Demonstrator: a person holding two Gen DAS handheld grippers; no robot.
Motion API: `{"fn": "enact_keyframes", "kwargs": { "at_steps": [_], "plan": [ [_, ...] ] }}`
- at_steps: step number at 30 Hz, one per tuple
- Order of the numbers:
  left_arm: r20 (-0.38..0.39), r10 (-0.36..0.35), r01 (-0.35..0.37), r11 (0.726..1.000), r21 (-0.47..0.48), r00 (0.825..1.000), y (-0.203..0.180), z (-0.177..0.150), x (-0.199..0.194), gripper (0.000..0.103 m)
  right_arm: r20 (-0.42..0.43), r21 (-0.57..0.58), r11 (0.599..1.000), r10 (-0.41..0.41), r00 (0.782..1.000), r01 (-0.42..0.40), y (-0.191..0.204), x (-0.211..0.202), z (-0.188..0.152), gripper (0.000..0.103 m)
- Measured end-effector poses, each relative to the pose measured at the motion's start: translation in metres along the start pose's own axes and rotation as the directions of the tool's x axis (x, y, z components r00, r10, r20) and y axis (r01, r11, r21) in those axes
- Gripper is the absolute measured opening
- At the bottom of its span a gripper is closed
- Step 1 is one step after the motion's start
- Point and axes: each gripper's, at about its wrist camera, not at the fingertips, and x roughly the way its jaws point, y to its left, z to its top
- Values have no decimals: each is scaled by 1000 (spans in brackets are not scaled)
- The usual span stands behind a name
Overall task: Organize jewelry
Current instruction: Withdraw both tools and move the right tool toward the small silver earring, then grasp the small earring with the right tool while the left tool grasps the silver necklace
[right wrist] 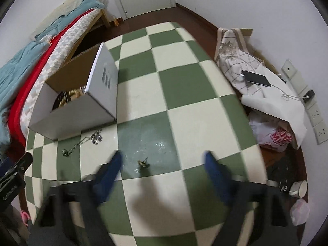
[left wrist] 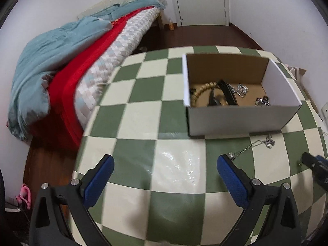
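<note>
A white cardboard box (left wrist: 235, 121) stands on the green-and-cream checkered table (left wrist: 143, 123) and holds a bead bracelet, dark pieces and silver jewelry. A silver chain necklace (left wrist: 254, 145) lies on the table in front of the box, just beyond my left gripper's right fingertip. My left gripper (left wrist: 165, 165) is open and empty above the table. The box (right wrist: 78, 110) and the necklace (right wrist: 86, 141) also show in the right wrist view. A small gold piece (right wrist: 143, 163) lies between the open fingers of my right gripper (right wrist: 164, 160), which is blurred and empty.
A bed with teal, red and patterned bedding (left wrist: 67, 61) runs along the table's left side. A door (left wrist: 201, 2) is at the back. Right of the table are draped cloths with a black phone (right wrist: 256, 79), bags (right wrist: 272, 133), a cup (right wrist: 299, 187) and wall sockets.
</note>
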Motion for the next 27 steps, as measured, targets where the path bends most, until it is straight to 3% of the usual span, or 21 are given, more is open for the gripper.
{"fn": "enact_keyframes", "kwargs": {
  "at_steps": [3,7,12,20,22,23,25,26,27],
  "plan": [
    [-31,-63,62,998,-6,998,-7,-5,10,101,36,-18,1000,-5,999,6,11,6,-7,48],
    [-41,-102,102,995,-3,994,-16,-10,15,93,77,-52,997,-55,995,59,26,7,-16,45],
    [-39,-124,125,992,15,991,-31,-8,19,93,101,-87,990,-105,989,114,33,4,-22,10],
    [-30,-142,143,988,64,989,-52,-3,28,92,90,-61,995,-80,993,85,23,3,-17,9],
    [-36,-150,152,986,74,988,-56,-3,31,81,86,-57,995,-76,993,81,22,4,-17,9],
    [-47,-158,161,984,76,986,-58,-3,33,69,86,-57,995,-76,993,81,22,4,-17,9],
    [-43,-181,184,981,69,983,-58,-3,33,59,86,-63,995,-77,993,83,22,4,-17,9],
    [-41,-195,198,978,72,980,-59,-3,33,47,85,-65,994,-78,993,83,22,4,-17,9],
    [-39,-216,218,973,78,976,-61,-3,32,27,84,-66,994,-78,993,83,22,4,-17,9]
  ]
}}
